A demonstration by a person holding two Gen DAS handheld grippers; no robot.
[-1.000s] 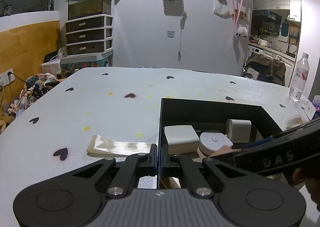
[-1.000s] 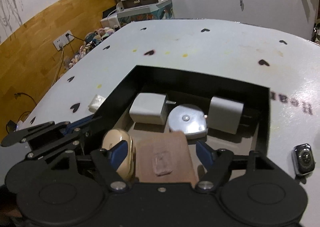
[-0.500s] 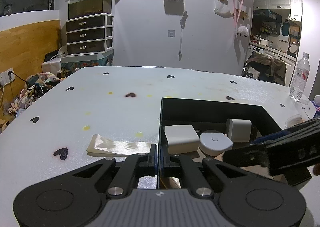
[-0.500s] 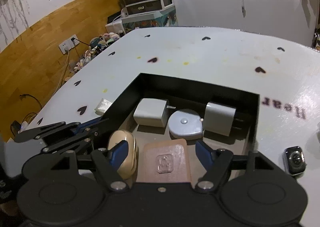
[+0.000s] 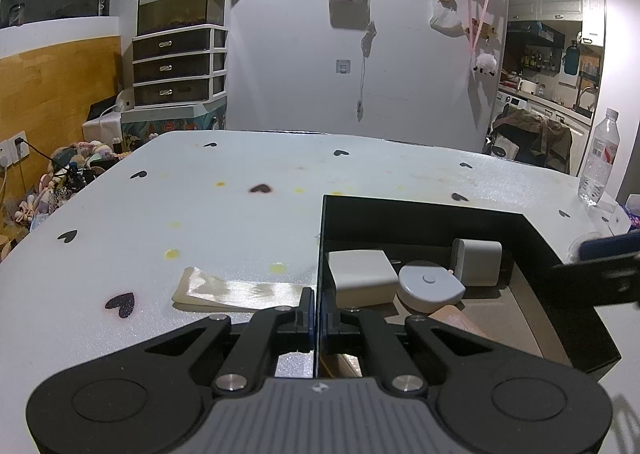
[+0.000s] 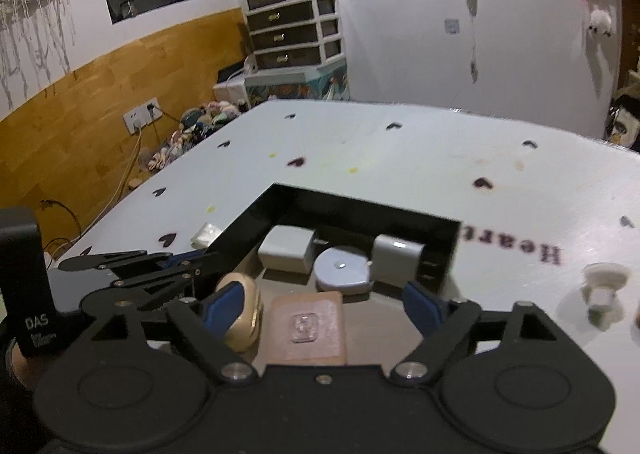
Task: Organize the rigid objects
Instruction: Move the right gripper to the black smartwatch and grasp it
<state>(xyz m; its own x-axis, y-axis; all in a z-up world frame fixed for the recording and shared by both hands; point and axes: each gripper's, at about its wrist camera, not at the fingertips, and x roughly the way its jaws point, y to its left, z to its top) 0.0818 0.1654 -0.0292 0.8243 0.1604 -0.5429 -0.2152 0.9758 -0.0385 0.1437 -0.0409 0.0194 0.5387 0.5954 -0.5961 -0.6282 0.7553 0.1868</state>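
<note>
Black box [image 5: 532, 230] wall is clamped by the left tool [image 5: 318, 308] (fingers pinched); the right tool [image 6: 320, 302] is held wide above it.

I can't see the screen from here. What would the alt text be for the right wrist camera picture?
The open right gripper hovers over a black box on a white, heart-dotted table. Inside the box lie a brown pad, a beige oval object, a round grey tape measure and two white blocks. The left gripper clamps the box's left wall.
</note>
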